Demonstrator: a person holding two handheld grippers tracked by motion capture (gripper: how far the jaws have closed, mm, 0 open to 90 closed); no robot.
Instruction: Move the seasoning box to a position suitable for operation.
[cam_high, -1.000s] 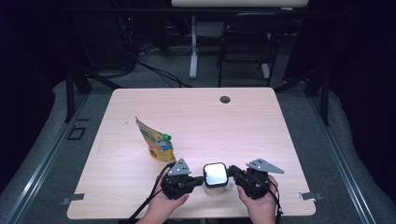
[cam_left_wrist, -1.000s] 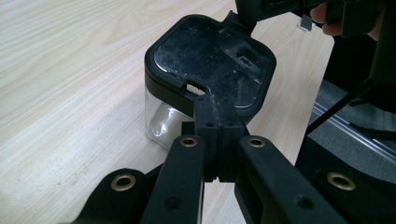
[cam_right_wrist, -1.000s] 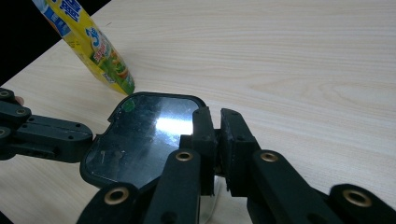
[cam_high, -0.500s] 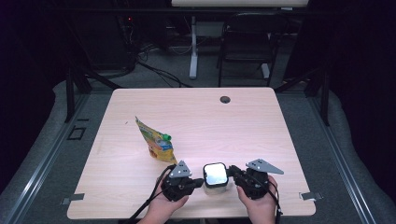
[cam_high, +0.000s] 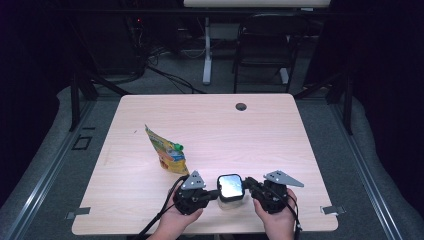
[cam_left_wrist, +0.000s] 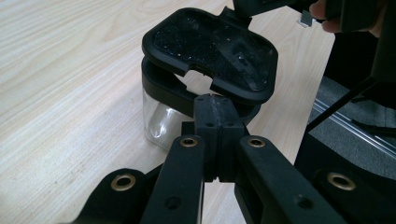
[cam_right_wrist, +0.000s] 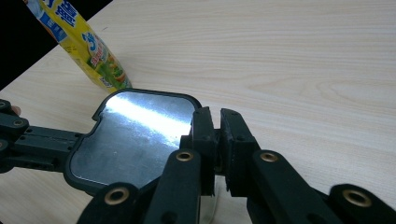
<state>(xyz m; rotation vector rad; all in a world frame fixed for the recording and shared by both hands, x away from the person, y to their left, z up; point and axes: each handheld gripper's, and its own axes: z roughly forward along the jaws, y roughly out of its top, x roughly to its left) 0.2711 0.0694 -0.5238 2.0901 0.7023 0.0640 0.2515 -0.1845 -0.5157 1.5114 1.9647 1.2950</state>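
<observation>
A pale wooden table (cam_high: 210, 130) is seen in a dark room, with grey floor around it.

Nearest, at the table's six o'clock edge, two hands come in from below. The left gripper (cam_high: 212, 192) is held at about seven o'clock of the table's centre, pointing toward three o'clock; the right gripper (cam_high: 250, 187) is held at about five o'clock, pointing toward nine o'clock. Between them stands a clear container (cam_high: 231, 200) with a black-rimmed lid (cam_high: 231, 184).

In the left gripper view the jaws are pressed together, narrow, on a tab at the near edge of the black rim below the lid (cam_left_wrist: 212, 46), which is seen tilted up and ajar above the clear container (cam_left_wrist: 161, 121). In the right gripper view the jaws stand narrow, with a slim gap, at the lid's (cam_right_wrist: 135, 135) near edge; they have just been opening a little, and whether the pads still press on the lid cannot be told.

Farther off, at about eleven o'clock from the container, a yellow snack pouch (cam_high: 166, 150) is seen standing, apart from it.

Farthest, near the twelve o'clock edge, a dark cable hole (cam_high: 241, 106) is set in the tabletop.
</observation>
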